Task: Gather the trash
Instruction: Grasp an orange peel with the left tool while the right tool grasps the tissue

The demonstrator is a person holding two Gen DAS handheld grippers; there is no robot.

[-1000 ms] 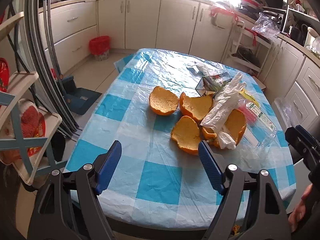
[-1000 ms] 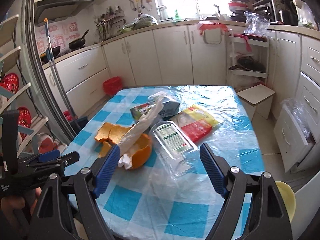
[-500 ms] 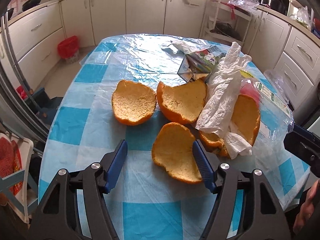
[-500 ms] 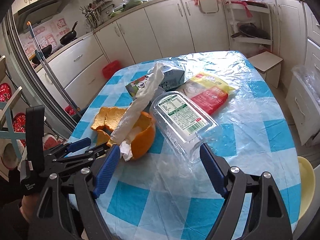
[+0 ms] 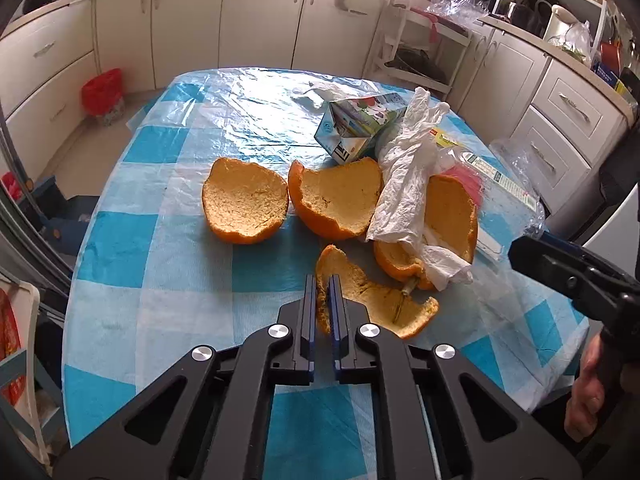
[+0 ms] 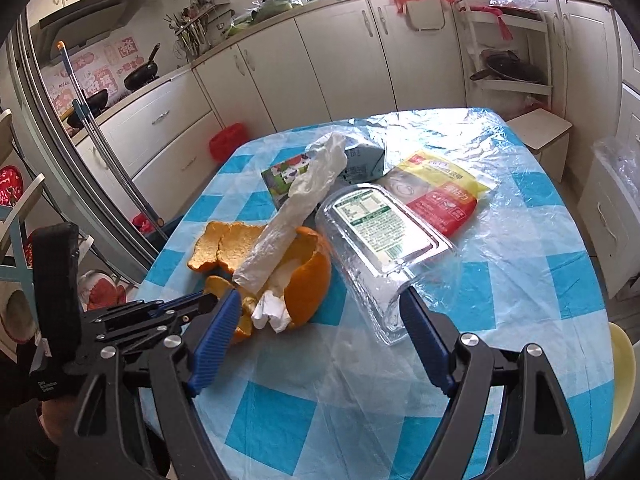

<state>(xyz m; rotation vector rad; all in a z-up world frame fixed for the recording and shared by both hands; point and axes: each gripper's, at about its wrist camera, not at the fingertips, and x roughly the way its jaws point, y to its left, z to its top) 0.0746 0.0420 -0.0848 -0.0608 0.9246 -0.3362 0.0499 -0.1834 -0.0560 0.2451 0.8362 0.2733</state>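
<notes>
Left tool (image 5: 323, 292): jaws just closed, now clenched on near edge of nearest pomelo peel piece (image 5: 372, 296), at near side of table (image 5: 160, 248).
Right tool (image 6: 320, 316): released, jaws wide, poised over near end of clear plastic tray (image 6: 380, 248); pads not touching it.
Other trash: 3 more peel pieces further back; white plastic bag (image 5: 408, 176) draped over right peel (image 5: 452, 212); milk carton (image 5: 356, 124) beyond; yellow-red packet (image 6: 436, 192) far right.
Table cover: blue-white check under clear film.
</notes>
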